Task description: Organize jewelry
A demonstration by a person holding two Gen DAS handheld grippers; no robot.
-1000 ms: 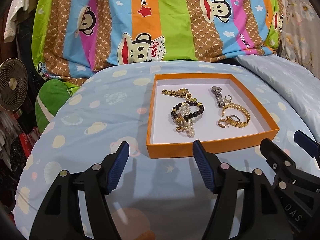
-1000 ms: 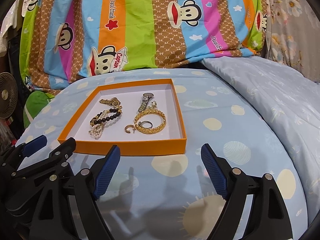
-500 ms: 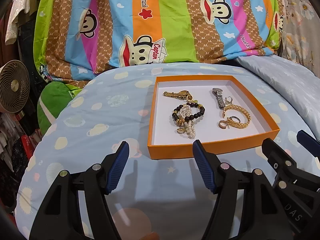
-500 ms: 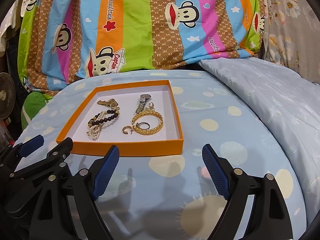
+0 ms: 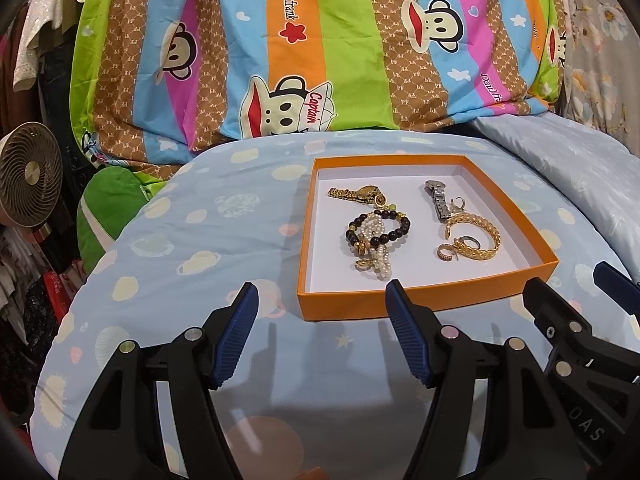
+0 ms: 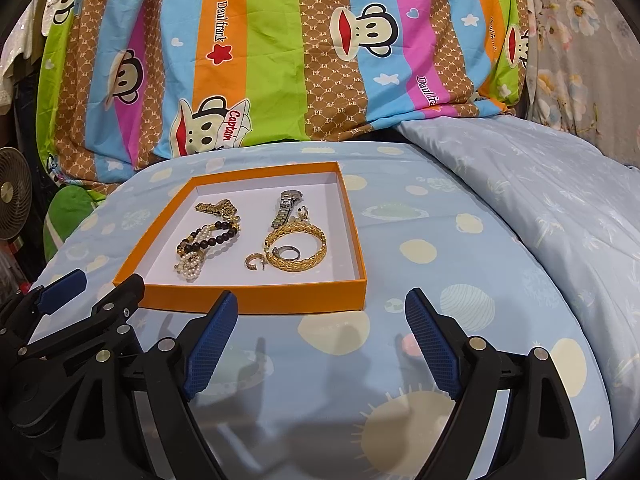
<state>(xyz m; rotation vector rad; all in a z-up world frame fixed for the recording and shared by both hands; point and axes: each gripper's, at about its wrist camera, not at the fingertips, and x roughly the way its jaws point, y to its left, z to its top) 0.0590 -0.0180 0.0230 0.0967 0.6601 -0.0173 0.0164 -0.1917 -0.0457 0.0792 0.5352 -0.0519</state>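
**Both claws spread wide, short of the jewelry tray**

On the blue bedsheet (image 5: 208, 240) sits an orange tray (image 5: 416, 305) with a white floor, and everything here is placed from that tray. I hold a claw in each hand, both hovering on the near side of the tray and touching nothing.

My left claw (image 5: 320, 336) has its blue-padded fingers (image 5: 236, 336) spread wide apart, gripping nothing; its right finger crosses the tray's near wall in the left view. My right claw (image 6: 320, 348) is spread just as wide and empty, near the tray's near right corner. Each claw shows at the edge of the other's view, side by side.

Inside the tray, all the jewelry lies loose. Toward the far left is a gold watch (image 5: 358, 194). Nearer, in the left half, a black bead bracelet (image 5: 378, 229) lies tangled with a pearl strand (image 5: 378, 258). Toward the far right is a silver watch (image 5: 438, 200). Nearer, in the right half, a gold bangle (image 5: 478, 236) rings a silver ring (image 6: 289, 254), with a small gold hoop (image 5: 444, 252) just to its left.

Beyond the tray rises a striped monkey-print quilt (image 5: 320, 52). Far to the tray's left stands a fan (image 5: 28, 186).
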